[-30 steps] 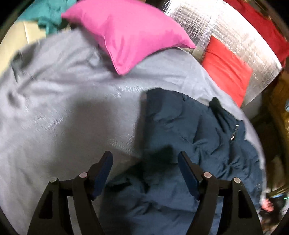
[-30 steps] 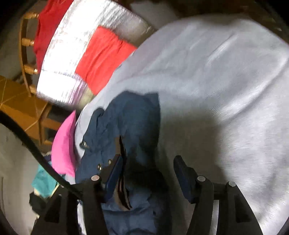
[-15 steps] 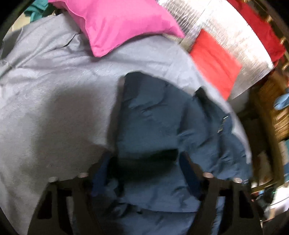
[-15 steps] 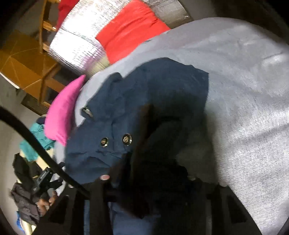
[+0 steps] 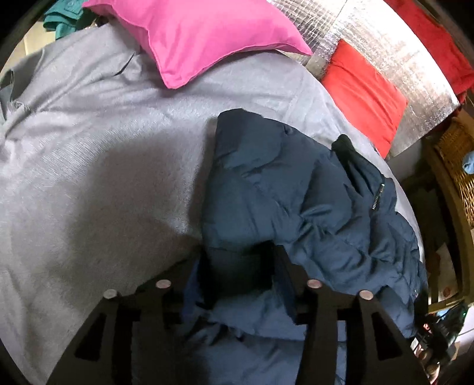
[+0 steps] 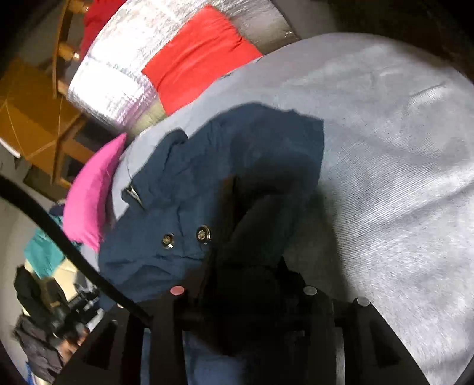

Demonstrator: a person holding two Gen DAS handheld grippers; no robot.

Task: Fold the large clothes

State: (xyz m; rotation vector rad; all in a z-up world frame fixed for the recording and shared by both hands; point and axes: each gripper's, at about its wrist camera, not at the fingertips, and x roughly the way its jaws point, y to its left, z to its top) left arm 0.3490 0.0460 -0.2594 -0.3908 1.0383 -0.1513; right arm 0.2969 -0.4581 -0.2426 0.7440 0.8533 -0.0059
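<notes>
A navy padded jacket (image 5: 299, 201) lies crumpled on a grey bedspread (image 5: 97, 177), near the bed's right edge. My left gripper (image 5: 240, 266) has its fingers closed onto a thick fold of the jacket's near edge. In the right wrist view the same jacket (image 6: 213, 165) shows its snap buttons (image 6: 203, 234) and a zip pull. My right gripper (image 6: 246, 275) is closed on a dark bunched fold of it; its fingertips are buried in fabric.
A pink pillow (image 5: 201, 38) lies at the head of the bed. A silver quilted panel (image 5: 385, 53) with a red cushion (image 5: 364, 91) stands behind. Teal clothing (image 5: 62, 17) lies far left. Wooden furniture (image 6: 32, 118) and a wicker basket (image 5: 456, 165) stand beside the bed.
Both grippers were open above the bed a second ago. They moved onto the jacket and closed on its folds.
</notes>
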